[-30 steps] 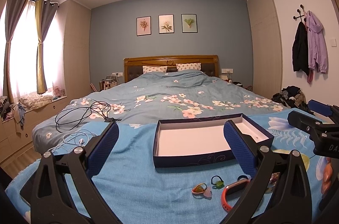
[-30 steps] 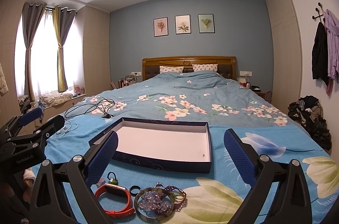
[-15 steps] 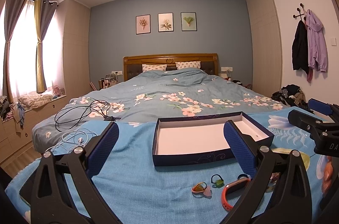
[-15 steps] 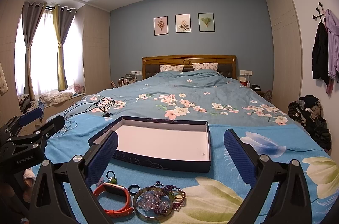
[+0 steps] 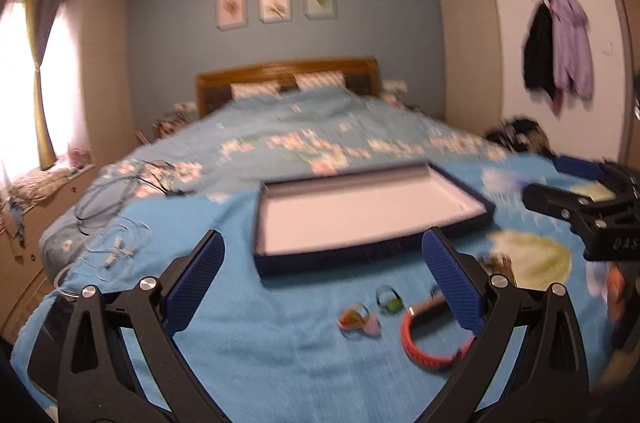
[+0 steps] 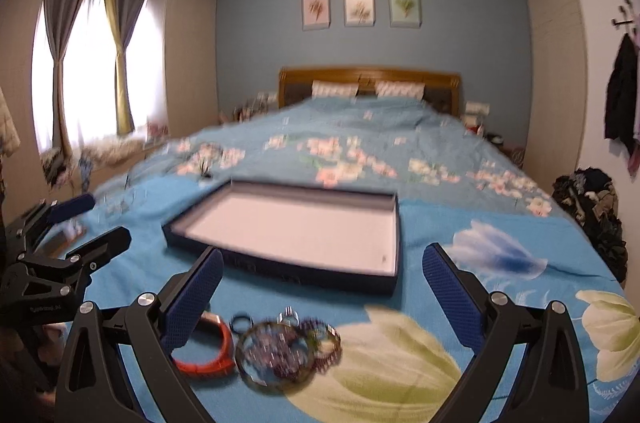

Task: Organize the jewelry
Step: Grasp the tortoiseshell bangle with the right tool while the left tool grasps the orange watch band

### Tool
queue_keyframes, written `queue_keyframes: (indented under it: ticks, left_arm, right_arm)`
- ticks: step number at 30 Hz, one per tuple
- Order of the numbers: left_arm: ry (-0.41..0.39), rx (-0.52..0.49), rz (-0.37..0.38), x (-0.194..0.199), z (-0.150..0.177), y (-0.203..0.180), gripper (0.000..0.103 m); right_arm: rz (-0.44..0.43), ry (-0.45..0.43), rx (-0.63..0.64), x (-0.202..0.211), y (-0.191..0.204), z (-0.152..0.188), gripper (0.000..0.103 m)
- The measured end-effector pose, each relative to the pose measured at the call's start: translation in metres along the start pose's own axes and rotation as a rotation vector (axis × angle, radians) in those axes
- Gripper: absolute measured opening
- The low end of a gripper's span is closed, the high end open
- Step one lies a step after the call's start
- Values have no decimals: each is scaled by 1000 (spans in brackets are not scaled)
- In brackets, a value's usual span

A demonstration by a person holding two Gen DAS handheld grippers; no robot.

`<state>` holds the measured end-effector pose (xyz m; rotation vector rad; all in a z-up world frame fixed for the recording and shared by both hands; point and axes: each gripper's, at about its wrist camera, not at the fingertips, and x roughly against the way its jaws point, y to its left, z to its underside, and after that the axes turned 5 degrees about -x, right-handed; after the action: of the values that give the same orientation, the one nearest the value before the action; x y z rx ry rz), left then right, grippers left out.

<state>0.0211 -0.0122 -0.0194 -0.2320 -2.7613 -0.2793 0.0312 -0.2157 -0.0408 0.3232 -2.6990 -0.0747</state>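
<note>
- On the blue bedspread, both tongs hover with nothing in them: the left gripper (image 5: 322,279) stands wide apart, and the right gripper (image 6: 322,293) is just as wide.
- Just ahead of the right tongs lies the jewelry: one red band (image 6: 206,353), one small dark ring (image 6: 241,323), one clear round bangle (image 6: 274,357) with beads in a heap over it, and one silver ring (image 6: 289,315). The blur hides how many beaded strands there are.
- The left view adds two small coloured rings, one orange-pink (image 5: 356,319) and one green (image 5: 389,299).
- Beyond them sits one shallow tray (image 6: 394,223), its white floor bare.
- My reading: nothing is sorted yet, so every piece is left to move into the tray.
</note>
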Motion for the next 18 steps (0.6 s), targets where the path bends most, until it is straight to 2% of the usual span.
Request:
queue_keyframes:
  ticks: [2,4,5,7,9,10,15,18]
  left_arm:
    - [57,-15,46,-11,4,-3,97]
    - [108,-20,83,-21,8,-4,96]
    - [134,-26,107,-25,10,-5,95]
    - [163,-38,134,-32,14,-8,87]
    - [191,-45,164,-37,17,-10,85]
    - [208,-47,179,-39,19,-12,80]
    - [285,-48,250,-40,26,-18,63]
    - [317,-46,288,-41,29,-23,56]
  right_arm:
    - [-16,70,17,-8,-1,5,92]
    - [-28,137,26,-17,-1,8,77]
    - [-38,175,27,-21,-1,11,73]
    - [-60,230,17,-29,-3,17,53]
    - [-81,280,1,-35,-5,23,44]
    - [-89,304,-3,-39,-6,26,36]
    - [-114,370,11,-48,-3,35,18]
    - [-118,402,-2,-53,-4,36,16]
